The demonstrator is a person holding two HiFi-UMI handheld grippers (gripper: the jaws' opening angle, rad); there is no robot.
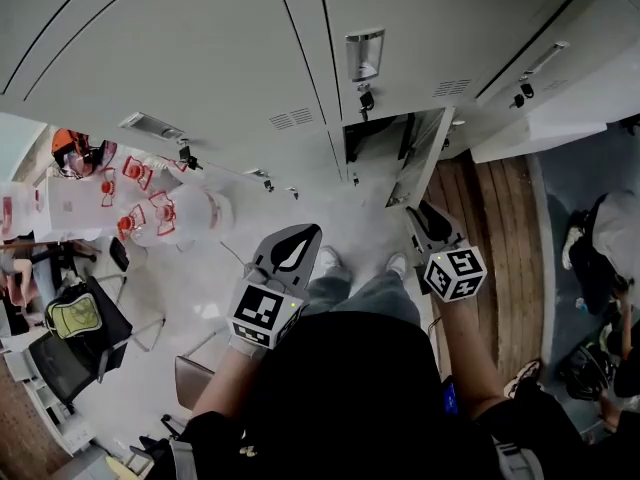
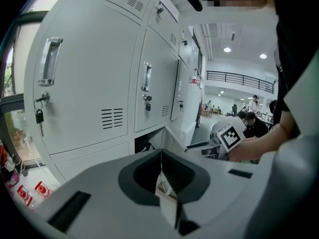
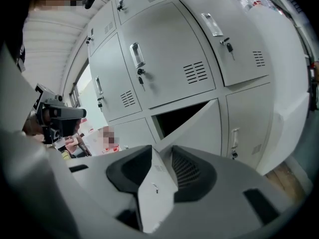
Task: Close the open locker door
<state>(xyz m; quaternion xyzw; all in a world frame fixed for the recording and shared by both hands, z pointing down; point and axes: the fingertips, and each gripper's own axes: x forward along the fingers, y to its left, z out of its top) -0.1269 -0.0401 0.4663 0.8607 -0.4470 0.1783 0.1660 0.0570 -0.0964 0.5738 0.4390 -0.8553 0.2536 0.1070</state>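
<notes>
Two grippers, both empty, the jaws pressed together on each. The open locker door (image 1: 421, 160) is in the lower row of the locker bank (image 1: 200, 58), swung out toward the person. It looks hinged on its right side, and the dark compartment (image 3: 178, 116) shows behind it.

- Right gripper (image 1: 425, 214): just beside the door's free edge, apparently not touching.
- Left gripper (image 1: 300, 240): further from the door, on its left, idle.

Judgement, step in hand is the approach to push:
- Keep the right jaws closed and use them as a blunt pusher.
- Set them on the door's outer face near the free edge, away from the hinge.
- Sweep along the door's arc until it sits flush.
- Hold the left gripper clear of the closing gap.
</notes>
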